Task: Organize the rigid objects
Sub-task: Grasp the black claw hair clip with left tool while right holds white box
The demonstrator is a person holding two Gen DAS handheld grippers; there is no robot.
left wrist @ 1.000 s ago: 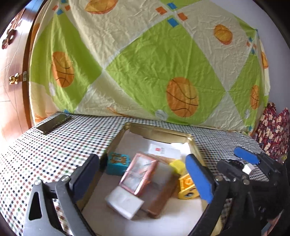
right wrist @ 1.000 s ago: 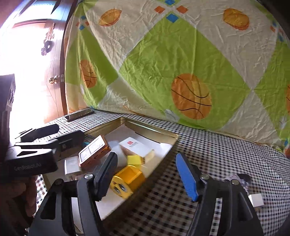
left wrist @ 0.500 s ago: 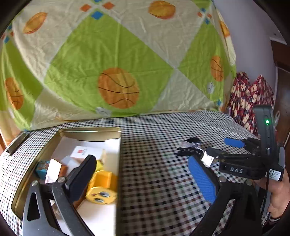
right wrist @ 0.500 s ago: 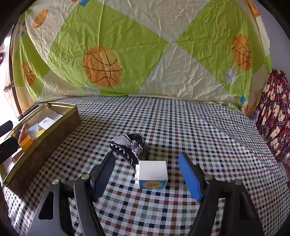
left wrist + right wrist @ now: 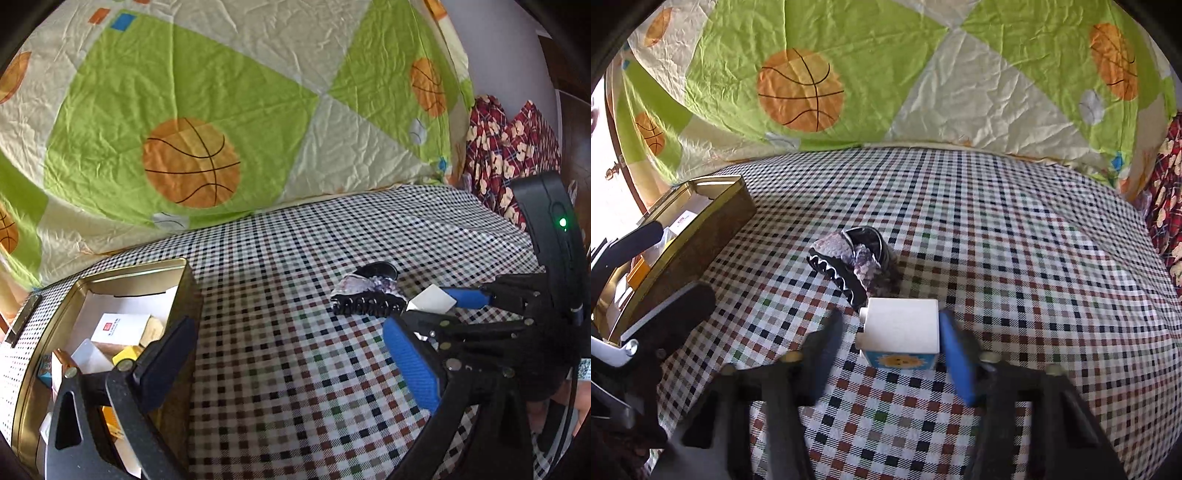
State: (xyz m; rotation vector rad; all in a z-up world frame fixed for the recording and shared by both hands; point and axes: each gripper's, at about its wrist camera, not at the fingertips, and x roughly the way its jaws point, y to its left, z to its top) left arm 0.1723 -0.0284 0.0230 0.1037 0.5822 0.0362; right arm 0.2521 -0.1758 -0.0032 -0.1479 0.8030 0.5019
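A white cube with a blue sun face [image 5: 901,334] stands on the checked tablecloth between the fingers of my right gripper [image 5: 892,354]. The blue finger touches its right side; the blurred dark finger is a small gap from its left side. A black toothed hair claw with mottled purple trim [image 5: 849,264] lies just behind the cube. In the left wrist view the cube [image 5: 430,298] and the claw [image 5: 365,299] show at mid right. My left gripper [image 5: 288,362] is open and empty beside the gold tin [image 5: 129,271], which holds several small boxes.
The gold tin [image 5: 701,214] stands at the table's left. A basketball-print sheet [image 5: 192,162] hangs behind the table. A red patterned fabric [image 5: 506,147] lies at the far right. A dark flat object [image 5: 22,321] lies left of the tin.
Both grippers swung right, away from the tin. My right gripper moved up to the white cube and its fingers narrowed around it. My left gripper stayed open.
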